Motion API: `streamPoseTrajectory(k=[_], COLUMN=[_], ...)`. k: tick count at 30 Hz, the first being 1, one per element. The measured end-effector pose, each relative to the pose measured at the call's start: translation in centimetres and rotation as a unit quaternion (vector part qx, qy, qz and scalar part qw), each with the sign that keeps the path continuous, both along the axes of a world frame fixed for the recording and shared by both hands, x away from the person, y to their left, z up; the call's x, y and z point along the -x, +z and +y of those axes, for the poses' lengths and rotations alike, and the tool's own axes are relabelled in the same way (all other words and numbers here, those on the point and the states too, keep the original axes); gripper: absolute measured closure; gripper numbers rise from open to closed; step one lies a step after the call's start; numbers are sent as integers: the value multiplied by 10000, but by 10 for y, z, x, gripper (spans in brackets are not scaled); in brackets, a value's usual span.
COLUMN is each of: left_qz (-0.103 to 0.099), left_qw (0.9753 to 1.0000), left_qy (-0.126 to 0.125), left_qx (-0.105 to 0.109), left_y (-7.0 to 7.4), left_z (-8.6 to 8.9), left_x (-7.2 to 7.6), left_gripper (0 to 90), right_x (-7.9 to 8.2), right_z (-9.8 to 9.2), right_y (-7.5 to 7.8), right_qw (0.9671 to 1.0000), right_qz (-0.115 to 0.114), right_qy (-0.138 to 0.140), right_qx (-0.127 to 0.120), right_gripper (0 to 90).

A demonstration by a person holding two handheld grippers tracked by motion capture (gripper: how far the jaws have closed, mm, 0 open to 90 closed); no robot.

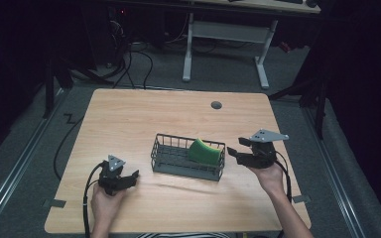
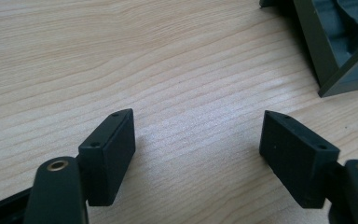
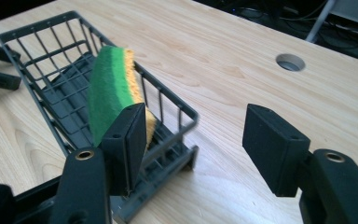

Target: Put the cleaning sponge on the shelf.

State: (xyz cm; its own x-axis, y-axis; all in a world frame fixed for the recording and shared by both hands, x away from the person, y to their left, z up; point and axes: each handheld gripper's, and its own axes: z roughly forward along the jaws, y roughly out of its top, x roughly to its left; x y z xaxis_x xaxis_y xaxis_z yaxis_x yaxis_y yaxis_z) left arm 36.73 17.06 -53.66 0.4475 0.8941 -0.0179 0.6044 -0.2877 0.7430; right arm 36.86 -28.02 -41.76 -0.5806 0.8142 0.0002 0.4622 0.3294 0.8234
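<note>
My left gripper (image 2: pixel 198 154) has its jaws spread wide with nothing between them but bare wood grain. In the high view I hold this left gripper (image 1: pixel 120 179) low over the near-left part of the wooden table (image 1: pixel 129 114), its cable trailing back past my wrist, and its tips point toward the wire basket (image 1: pixel 164 157) while staying apart from it. In the left gripper view a corner of that basket (image 2: pixel 328 51) sits at the upper right, beyond my right-hand jaw.

My right gripper (image 3: pixel 193 140) is open too, holding nothing. Its jaws frame the near end of the basket (image 3: pixel 37 42), and one jaw overlaps the sponge (image 3: pixel 109 91) in this view, though I cannot tell whether it touches the wire. From the high view my right gripper (image 1: pixel 239 151) hovers just beside the basket's right end, raised a little off the table, with the grey plate on top.

The sponge (image 1: pixel 202 151), green on its face with a yellow layer behind, stands on edge inside the basket's right end, leaning against the wire wall. The basket rests near the table's middle, between my two hands. A round grommet hole (image 1: pixel 216 105) sits farther back in the tabletop, well apart from everything.
</note>
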Motion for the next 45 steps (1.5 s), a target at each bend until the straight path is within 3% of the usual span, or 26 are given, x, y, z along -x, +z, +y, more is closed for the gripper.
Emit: streamPoseTrajectory(k=[21,28,45], left_qz=[0,0,-3], left_qw=[10000,10000,10000], left_qy=[0,0,-1], left_qx=[0,0,-13], left_y=[0,0,0], left_z=[0,0,0], left_x=[0,0,0], left_gripper=[271,272,267], right_x=[23,31,42], right_z=[-64,-78,-85], right_y=[-1,-13,-53], right_qw=[9966,9956,9928], right_qz=[-131,71,398], right_qy=[-611,-665,-801], right_qx=[-530,-662,-799], right_gripper=[399,395,391])
